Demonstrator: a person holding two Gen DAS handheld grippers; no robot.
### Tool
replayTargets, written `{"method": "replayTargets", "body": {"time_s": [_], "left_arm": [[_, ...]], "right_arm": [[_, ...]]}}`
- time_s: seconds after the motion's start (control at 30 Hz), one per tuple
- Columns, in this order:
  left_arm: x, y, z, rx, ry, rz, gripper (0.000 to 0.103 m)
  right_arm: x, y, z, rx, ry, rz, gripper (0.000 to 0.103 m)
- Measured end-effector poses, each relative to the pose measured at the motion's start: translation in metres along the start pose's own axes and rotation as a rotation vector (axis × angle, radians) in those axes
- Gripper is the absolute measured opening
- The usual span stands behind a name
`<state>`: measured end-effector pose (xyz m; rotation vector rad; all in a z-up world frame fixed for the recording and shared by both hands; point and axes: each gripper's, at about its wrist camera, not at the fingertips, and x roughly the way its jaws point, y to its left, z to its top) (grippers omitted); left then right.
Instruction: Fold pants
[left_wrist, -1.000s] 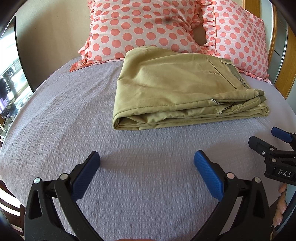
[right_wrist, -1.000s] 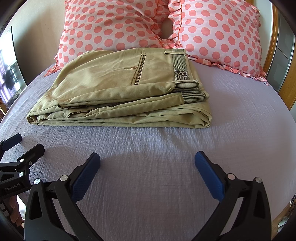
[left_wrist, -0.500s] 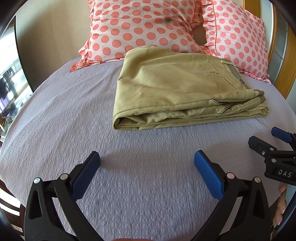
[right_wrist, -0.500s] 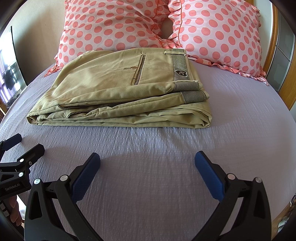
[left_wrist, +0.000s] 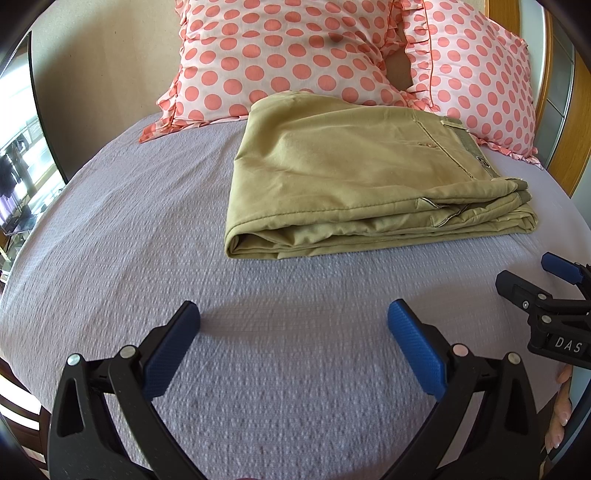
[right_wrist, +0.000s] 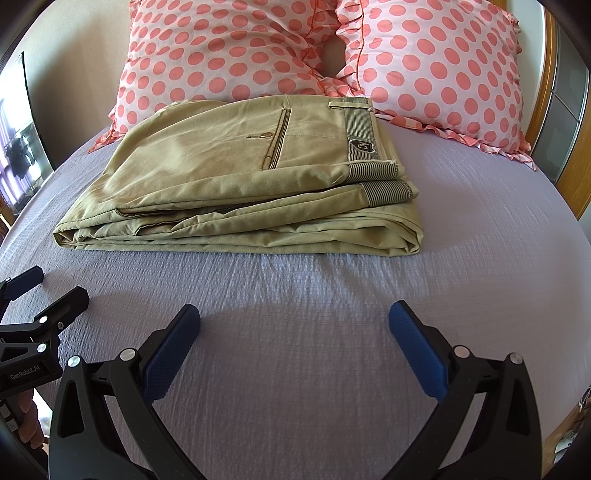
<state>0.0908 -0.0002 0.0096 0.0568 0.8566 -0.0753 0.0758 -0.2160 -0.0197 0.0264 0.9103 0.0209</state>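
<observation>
Khaki pants lie folded in a flat stack on the lilac bedspread, waistband to the right; they also show in the right wrist view. My left gripper is open and empty, held over the bedspread in front of the pants, apart from them. My right gripper is open and empty, also in front of the pants. Each gripper shows at the edge of the other's view: the right one and the left one.
Two pink polka-dot pillows lean against the wall behind the pants. A wooden bed frame runs along the right. A window is at the far left. Bare bedspread lies right of the pants.
</observation>
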Motion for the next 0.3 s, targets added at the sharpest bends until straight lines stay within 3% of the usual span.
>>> {"method": "replayTargets", "body": {"time_s": [0.3], "left_arm": [[-0.0012,0.0003,-0.0017,0.005,-0.011,-0.006,0.101]], "right_arm": [[0.0,-0.0002,0.0,0.0,0.0,0.0,0.102]]}}
